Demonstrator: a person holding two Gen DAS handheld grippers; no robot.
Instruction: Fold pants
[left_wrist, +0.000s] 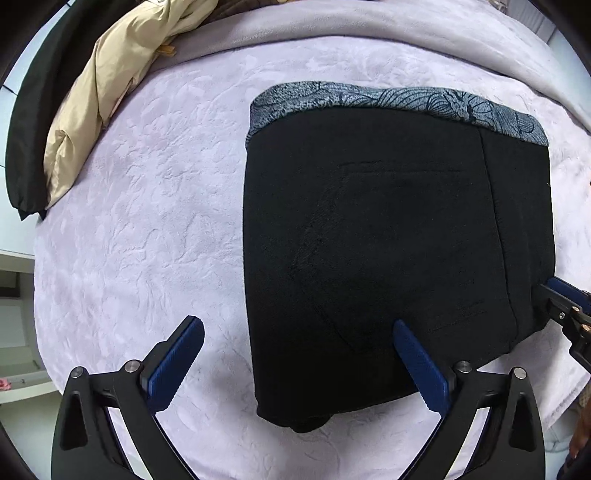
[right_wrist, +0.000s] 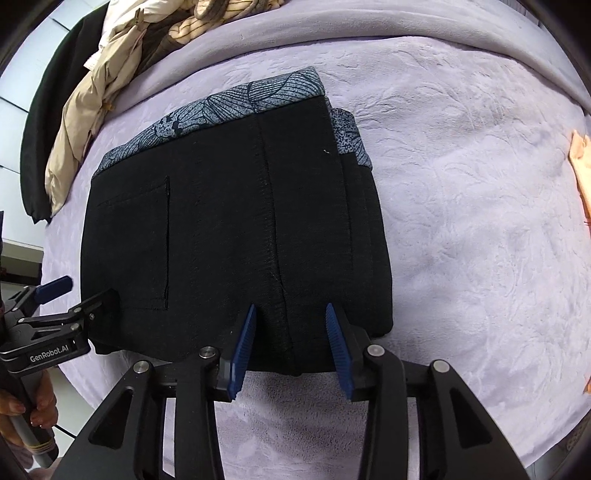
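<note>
The black pants (left_wrist: 388, 258) lie folded into a compact rectangle on the lilac blanket, with a grey leaf-patterned lining along the far edge; they also show in the right wrist view (right_wrist: 229, 236). My left gripper (left_wrist: 299, 328) is open wide, one finger over the blanket, the other over the pants' near edge, holding nothing. It also shows at the left of the right wrist view (right_wrist: 79, 291). My right gripper (right_wrist: 290, 314) is open, its fingers straddling the pants' near edge around a seam. Its tip shows at the right edge of the left wrist view (left_wrist: 561, 291).
The lilac textured blanket (left_wrist: 147, 221) covers the bed. A beige jacket (left_wrist: 99, 96) and a dark garment (left_wrist: 33, 110) lie at the far left. A peach cloth (right_wrist: 581, 166) lies at the right edge. White furniture (left_wrist: 14, 314) stands beside the bed's left side.
</note>
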